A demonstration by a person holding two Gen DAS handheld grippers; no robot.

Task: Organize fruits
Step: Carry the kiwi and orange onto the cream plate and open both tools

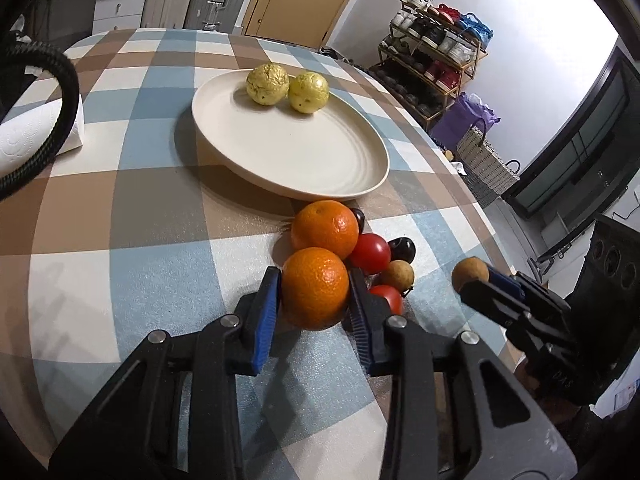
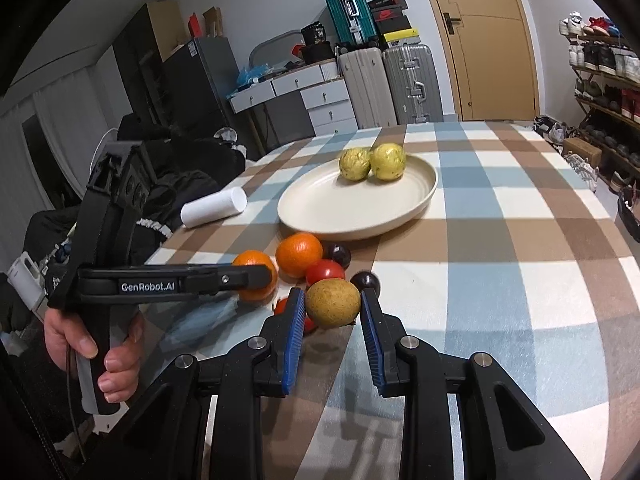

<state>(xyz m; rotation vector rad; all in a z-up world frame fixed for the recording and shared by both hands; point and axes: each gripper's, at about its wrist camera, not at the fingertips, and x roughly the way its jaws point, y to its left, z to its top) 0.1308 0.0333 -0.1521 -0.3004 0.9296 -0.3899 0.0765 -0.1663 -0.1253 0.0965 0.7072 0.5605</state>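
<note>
My left gripper (image 1: pixel 315 282) is shut on an orange (image 1: pixel 315 300) at the near end of a fruit pile on the checked tablecloth. From the right wrist view, the left gripper (image 2: pixel 258 276) shows side-on with that orange (image 2: pixel 250 260) between its fingers. My right gripper (image 2: pixel 332 299) is shut on a small brown round fruit (image 2: pixel 332 304), held just right of the pile; it also appears as the right gripper (image 1: pixel 478 280). Beyond the pile, a cream plate (image 1: pixel 360 184) carries two yellow-green fruits (image 1: pixel 267 84) (image 1: pixel 308 92).
Left in the pile are a second orange (image 1: pixel 324 230), two tomatoes (image 1: pixel 370 252), dark plums (image 1: pixel 402 249) and another brown fruit (image 1: pixel 396 274). A paper towel roll (image 2: pixel 214 206) lies at the table's left edge. A hand (image 2: pixel 92 344) grips the left tool's handle. A shoe rack (image 1: pixel 432 52) stands beyond the table.
</note>
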